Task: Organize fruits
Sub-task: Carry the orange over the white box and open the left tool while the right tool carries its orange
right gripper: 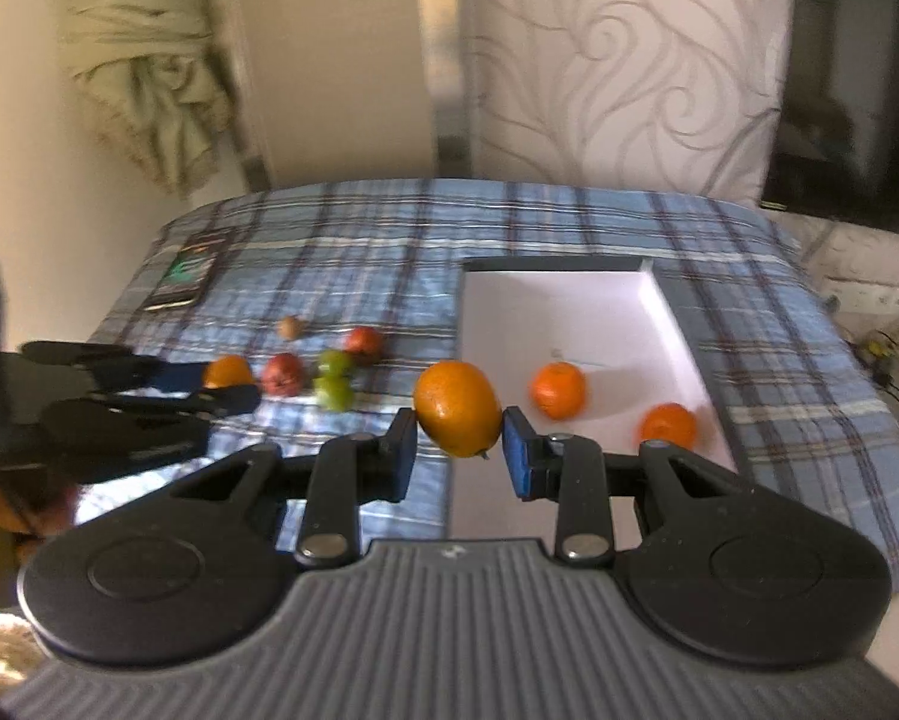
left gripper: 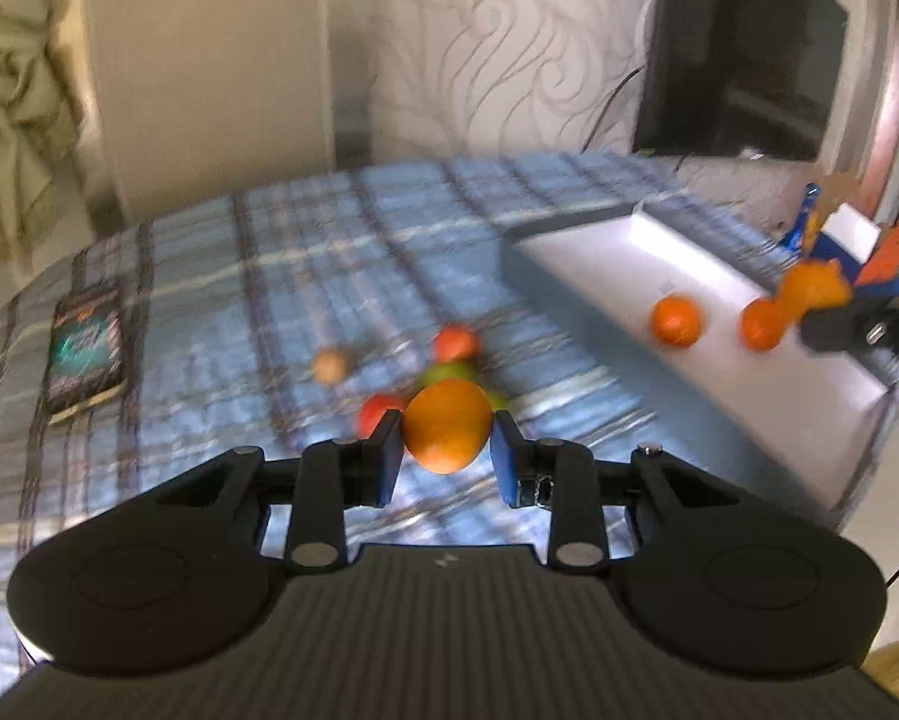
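Two oranges (right gripper: 557,390) already lie in the white box (right gripper: 677,324), both tongs (left gripper: 446,450) (right gripper: 460,450) each hold one orange, and several fruits (right gripper: 329,372) wait outside.

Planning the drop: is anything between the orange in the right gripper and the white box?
Nothing visible. The right gripper holds the orange at the white box near edge; two oranges lie inside, floor beyond bare.
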